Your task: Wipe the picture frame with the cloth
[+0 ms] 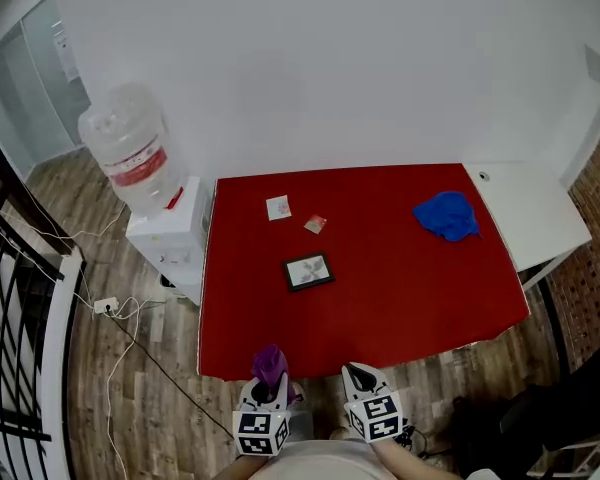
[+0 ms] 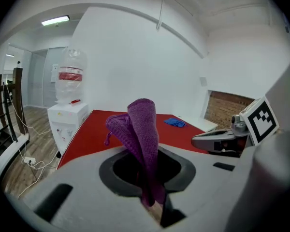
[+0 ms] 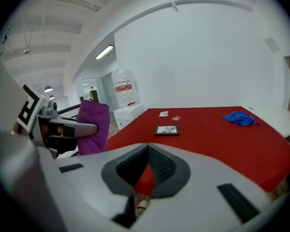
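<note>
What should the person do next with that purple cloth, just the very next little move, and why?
Probably carry the left gripper forward over the red table toward the picture frame. It is shut on the purple cloth but hangs at the table's near edge, while the frame lies flat further in, with nothing touching it.
</note>
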Demonstrator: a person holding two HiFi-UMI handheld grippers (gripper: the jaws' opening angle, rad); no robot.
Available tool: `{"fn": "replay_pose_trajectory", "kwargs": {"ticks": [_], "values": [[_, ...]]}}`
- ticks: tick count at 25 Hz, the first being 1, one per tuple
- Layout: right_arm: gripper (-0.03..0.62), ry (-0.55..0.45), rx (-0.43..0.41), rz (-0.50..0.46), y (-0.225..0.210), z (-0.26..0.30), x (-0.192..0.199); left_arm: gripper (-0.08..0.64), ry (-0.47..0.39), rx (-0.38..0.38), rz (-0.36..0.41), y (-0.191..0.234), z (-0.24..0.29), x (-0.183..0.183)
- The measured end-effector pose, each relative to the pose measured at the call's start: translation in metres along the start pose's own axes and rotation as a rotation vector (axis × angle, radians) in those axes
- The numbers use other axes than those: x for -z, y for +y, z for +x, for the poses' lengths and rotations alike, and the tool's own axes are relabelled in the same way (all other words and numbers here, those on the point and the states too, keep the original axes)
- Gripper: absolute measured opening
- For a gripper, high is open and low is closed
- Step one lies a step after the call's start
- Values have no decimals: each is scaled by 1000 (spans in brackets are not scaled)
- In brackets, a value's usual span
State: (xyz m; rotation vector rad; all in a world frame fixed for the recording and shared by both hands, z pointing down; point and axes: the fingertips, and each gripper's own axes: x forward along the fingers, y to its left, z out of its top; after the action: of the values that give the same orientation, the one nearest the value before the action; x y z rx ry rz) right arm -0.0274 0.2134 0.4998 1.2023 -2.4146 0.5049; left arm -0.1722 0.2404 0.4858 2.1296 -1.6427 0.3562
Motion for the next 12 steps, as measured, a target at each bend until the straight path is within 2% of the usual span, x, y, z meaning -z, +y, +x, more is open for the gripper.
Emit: {"fn": "replay_pose_trajectory", "kwargs": {"ticks": [7,12], "values": [[3,-35,35,-10,-5,61,-54,61,-6,43,38,46,48,-45],[3,-26,22,3,-14,84,-71,61,13,49,29,58,72,-59]]}}
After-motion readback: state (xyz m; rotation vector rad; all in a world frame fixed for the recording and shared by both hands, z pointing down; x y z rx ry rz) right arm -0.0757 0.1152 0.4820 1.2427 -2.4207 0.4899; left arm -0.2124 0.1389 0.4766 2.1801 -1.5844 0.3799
